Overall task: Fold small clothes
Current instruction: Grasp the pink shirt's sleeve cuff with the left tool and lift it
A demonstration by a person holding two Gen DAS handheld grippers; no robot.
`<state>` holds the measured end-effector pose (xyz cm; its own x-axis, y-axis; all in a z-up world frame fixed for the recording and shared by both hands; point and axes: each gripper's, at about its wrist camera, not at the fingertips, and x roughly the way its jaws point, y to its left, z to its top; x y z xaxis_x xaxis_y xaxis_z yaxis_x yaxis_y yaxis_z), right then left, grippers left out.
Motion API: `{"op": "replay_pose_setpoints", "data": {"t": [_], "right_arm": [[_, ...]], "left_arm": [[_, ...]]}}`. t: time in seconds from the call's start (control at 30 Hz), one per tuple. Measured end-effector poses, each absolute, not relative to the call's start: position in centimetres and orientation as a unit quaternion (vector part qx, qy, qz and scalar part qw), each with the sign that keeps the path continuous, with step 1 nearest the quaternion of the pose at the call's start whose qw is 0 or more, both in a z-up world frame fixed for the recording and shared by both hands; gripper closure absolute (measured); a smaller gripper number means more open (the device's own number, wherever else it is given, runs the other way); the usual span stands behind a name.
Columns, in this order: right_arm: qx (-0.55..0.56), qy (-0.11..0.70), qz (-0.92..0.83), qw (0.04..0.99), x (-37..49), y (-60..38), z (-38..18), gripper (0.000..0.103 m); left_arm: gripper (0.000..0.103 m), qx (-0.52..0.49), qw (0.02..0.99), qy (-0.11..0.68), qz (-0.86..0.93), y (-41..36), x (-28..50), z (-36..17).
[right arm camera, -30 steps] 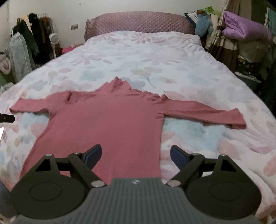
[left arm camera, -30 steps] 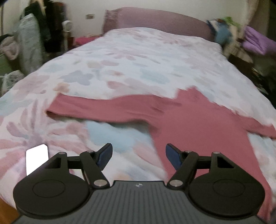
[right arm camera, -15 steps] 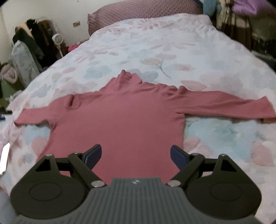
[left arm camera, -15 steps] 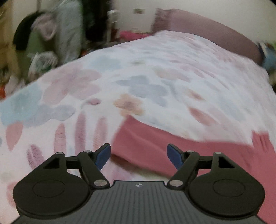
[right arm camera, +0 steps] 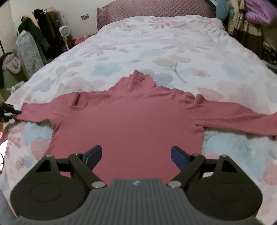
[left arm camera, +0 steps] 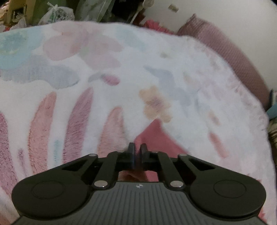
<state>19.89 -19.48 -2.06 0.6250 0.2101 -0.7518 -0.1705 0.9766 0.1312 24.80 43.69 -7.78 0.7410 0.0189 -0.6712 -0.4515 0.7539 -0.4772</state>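
A pink long-sleeved turtleneck top lies flat on the bed, front up, both sleeves spread out sideways. My left gripper is shut on the cuff end of the left sleeve; it also shows at the left edge of the right wrist view, at the sleeve tip. My right gripper is open and empty, hovering over the lower middle of the top's body. The right sleeve lies stretched out to the right.
The bed has a white fluffy floral blanket and a mauve headboard. Clothes racks and bags stand left of the bed. A purple bundle and other items are piled at the right.
My left gripper swung left to the sleeve end, dropped onto it and shut on the cuff. My right gripper moved in a little closer over the top's body and stayed open.
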Motion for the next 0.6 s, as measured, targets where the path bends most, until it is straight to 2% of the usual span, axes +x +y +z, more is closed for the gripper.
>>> {"op": "replay_pose_setpoints", "data": {"t": [0.17,0.43,0.6], "right_arm": [[0.056,0.410,0.101,0.905,20.1,-21.1,-1.8,0.020],[0.094,0.393,0.083,0.911,20.8,-25.2,-1.1,0.021],[0.099,0.383,0.076,0.915,21.3,-28.1,-0.4,0.021]], "left_arm": [[0.100,-0.268,0.916,0.287,0.084,38.5,24.0,0.6],[0.100,-0.165,0.946,0.276,0.024,22.5,25.7,15.3],[0.100,-0.135,0.949,0.282,-0.030,12.2,28.0,18.5]]}}
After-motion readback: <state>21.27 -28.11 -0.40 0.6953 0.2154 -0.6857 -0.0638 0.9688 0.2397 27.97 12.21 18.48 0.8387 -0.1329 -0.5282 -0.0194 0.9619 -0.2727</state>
